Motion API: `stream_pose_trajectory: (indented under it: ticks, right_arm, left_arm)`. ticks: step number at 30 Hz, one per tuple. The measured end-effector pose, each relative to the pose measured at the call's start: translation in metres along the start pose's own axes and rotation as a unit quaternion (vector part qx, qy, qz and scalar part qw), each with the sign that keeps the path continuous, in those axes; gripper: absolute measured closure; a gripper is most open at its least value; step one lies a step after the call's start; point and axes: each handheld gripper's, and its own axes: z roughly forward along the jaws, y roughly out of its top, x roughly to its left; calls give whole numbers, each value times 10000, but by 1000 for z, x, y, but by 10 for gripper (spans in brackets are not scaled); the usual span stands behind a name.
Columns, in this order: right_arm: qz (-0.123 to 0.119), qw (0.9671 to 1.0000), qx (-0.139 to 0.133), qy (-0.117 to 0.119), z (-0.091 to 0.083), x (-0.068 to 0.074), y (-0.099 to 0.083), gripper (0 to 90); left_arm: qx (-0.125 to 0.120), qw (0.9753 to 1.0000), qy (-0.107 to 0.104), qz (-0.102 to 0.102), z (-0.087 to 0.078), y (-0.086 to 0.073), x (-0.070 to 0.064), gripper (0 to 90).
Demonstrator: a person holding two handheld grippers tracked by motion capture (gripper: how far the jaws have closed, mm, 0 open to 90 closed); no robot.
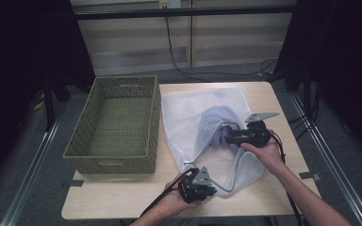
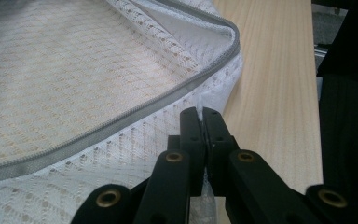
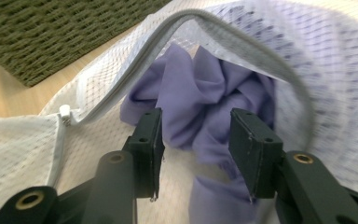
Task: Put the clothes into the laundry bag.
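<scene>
A white mesh laundry bag [image 1: 195, 113] lies on the table with its grey zipper [image 3: 214, 32] undone and a purple cloth [image 1: 220, 127] bunched in the opening. My right gripper [image 1: 228, 136] reaches into the opening from the right. Its jaws stand open on either side of a fold of the purple cloth [image 3: 200, 102], and the gripper's midpoint [image 3: 196, 140] is over that fold. My left gripper [image 1: 192, 173] is at the bag's near corner, shut on the mesh edge [image 2: 204, 116] just below the zipper band [image 2: 121, 121].
An olive woven basket [image 1: 113, 125] stands left of the bag, with nothing inside, and its wall [image 3: 51, 32] shows close beyond the opening. The zipper pull [image 3: 65, 115] lies at the near end. Bare tabletop [image 1: 122, 197] runs along the front edge.
</scene>
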Motion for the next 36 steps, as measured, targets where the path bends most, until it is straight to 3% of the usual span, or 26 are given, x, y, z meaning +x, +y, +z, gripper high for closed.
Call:
stream_pose_trajectory:
  ticks: [2, 3, 9, 18, 22, 28, 36]
  right_arm:
    - [-5, 9999, -111, -8, -10, -2, -1, 581]
    - [34, 9996, -287, -29, -21, -5, 1, 598]
    - [-43, 9988, -484, 15, -32, -12, 8, 552]
    - [-75, 9982, -597, 42, -17, -18, 28, 518]
    - [-76, 9975, -679, 196, -7, -21, 36, 518]
    - [-129, 9985, -475, 251, 8, -23, 34, 536]
    - [-143, 9970, -536, 545, 10, -18, 34, 752]
  left_arm:
    - [29, 10000, -12, -29, -1, 0, 1, 886]
    - [86, 9999, -10, -142, -2, 0, 3, 884]
    - [53, 9997, -15, -232, -3, -1, 5, 883]
    - [21, 9998, -39, -199, -2, -1, 5, 878]
    - [-58, 9997, -56, -214, -1, -2, 5, 876]
    - [-50, 9998, -67, -179, -2, -2, 5, 873]
    - [13, 9999, -17, -115, -2, -2, 5, 871]
